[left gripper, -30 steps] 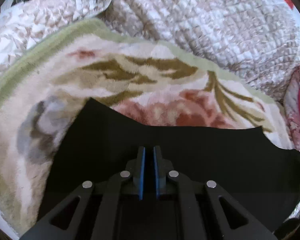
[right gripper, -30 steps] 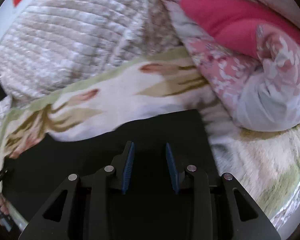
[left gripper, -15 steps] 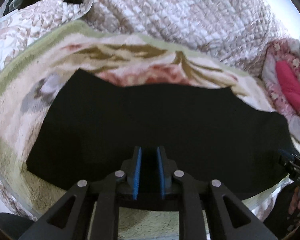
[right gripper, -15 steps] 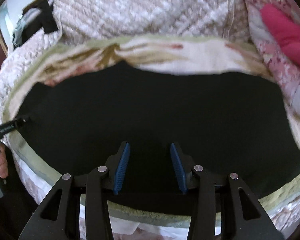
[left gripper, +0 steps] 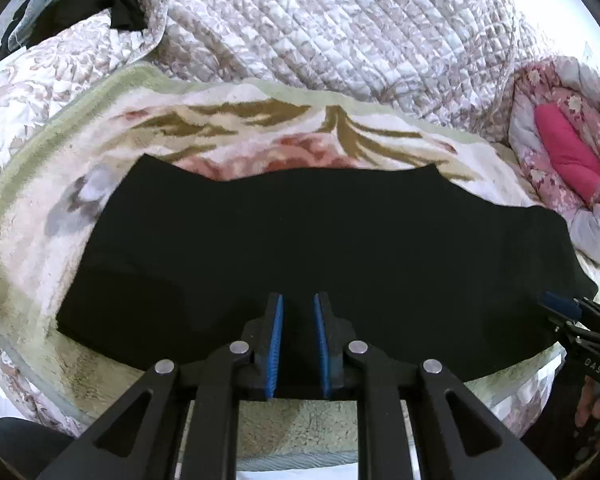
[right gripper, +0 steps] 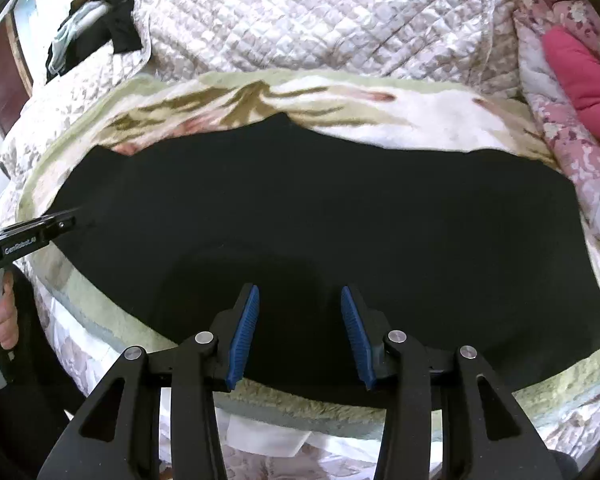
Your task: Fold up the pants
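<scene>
Black pants (left gripper: 320, 248) lie flat on the floral fleece blanket (left gripper: 260, 128), folded into one broad dark band. Long axis runs side to side across the blanket, parallel to its near edge; near hem of the band sits close to that edge, far edge is wavy and leaves a strip of the flower pattern bare beyond it. Which end is the waist cannot be told: the cloth is uniformly black. A faint raised layer shows toward the left end in the left wrist view.

Left gripper (left gripper: 298, 308): above the near edge of the pants, pointing steeply down. Blue pads stand a narrow gap apart, having eased open a little in the last second; nothing is pinched between them, cloth only below.

Right gripper (right gripper: 300, 304): also above the near edge of the pants, further toward their right end. Jaws about half open, likewise just widened, empty, pads not pressing on cloth.

A person's hand (right gripper: 4, 316) grips the left tool's handle, just off the pants' left end.

Beyond the blanket's far edge: quilted cream bedspread (left gripper: 340, 32). Off the pants' right end: rolled pink floral quilt (left gripper: 572, 152).
</scene>
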`<state>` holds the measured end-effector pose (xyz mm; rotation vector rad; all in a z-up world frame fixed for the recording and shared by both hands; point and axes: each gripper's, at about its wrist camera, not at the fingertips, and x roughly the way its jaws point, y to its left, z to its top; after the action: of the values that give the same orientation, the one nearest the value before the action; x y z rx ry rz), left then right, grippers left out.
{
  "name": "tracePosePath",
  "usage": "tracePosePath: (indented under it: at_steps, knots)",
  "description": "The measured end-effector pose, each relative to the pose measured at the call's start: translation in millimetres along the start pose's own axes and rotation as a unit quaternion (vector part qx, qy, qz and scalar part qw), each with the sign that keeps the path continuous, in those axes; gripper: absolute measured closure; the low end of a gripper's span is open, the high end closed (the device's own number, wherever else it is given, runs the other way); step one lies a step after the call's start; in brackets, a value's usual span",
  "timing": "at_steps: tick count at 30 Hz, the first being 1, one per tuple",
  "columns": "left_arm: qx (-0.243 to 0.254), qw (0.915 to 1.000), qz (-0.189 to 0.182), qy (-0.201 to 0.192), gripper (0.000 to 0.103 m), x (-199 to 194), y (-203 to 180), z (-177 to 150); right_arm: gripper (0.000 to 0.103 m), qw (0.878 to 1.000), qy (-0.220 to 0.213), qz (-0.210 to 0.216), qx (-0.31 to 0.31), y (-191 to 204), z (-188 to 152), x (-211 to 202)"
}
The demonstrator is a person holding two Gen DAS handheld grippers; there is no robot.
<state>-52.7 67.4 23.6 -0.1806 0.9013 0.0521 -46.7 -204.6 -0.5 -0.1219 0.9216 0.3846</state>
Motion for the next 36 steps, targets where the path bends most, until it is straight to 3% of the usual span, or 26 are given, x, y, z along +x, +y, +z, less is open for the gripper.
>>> tracePosePath:
  at_steps: [4,13,14,16,17,21,23,29,32,36]
  knots:
    - [-0.02,0.9996,0.008,0.018,0.085,11.2,14.8,-4.2,0.059,1.0,-0.002,0.001,0.003,0.6,-0.5,-0.2]
    - [-0.074,0.9948,0.067,-0.02,0.085,-18.6,70.4,9.3,0.059,1.0,-0.001,0.007,0.009,2.9,1.6,-0.1]
    - [-0.08,0.9937,0.074,-0.026,0.083,-22.8,78.4,11.6,0.059,1.0,-0.002,0.009,0.01,2.7,1.7,0.0]
    - [-0.095,0.9914,0.082,-0.036,0.061,-29.8,95.3,16.0,0.059,1.0,-0.002,0.01,0.012,1.6,1.9,0.8]
    - [-0.101,0.9907,0.083,-0.038,0.057,-30.1,102.3,17.9,0.059,1.0,-0.001,0.011,0.013,1.3,1.9,1.1]
    - [-0.111,0.9921,0.058,-0.004,0.055,-11.7,117.0,24.0,0.059,1.0,-0.001,0.011,0.014,0.5,2.4,1.1]
    - [-0.109,0.9919,0.065,0.005,0.055,-0.3,118.5,25.4,0.059,1.0,-0.001,0.011,0.013,0.3,2.5,0.8]
    - [-0.104,0.9933,0.05,0.012,0.05,12.9,114.0,23.5,0.059,1.0,-0.001,0.012,0.02,-1.3,3.7,1.1]
    - [-0.108,0.9939,0.009,0.02,0.05,10.4,110.9,20.1,0.059,1.0,-0.001,0.014,0.019,-1.9,4.1,1.3]
    - [-0.107,0.9938,0.02,0.022,0.05,16.0,110.8,21.8,0.059,1.0,-0.001,0.015,0.021,-1.8,4.6,1.7]
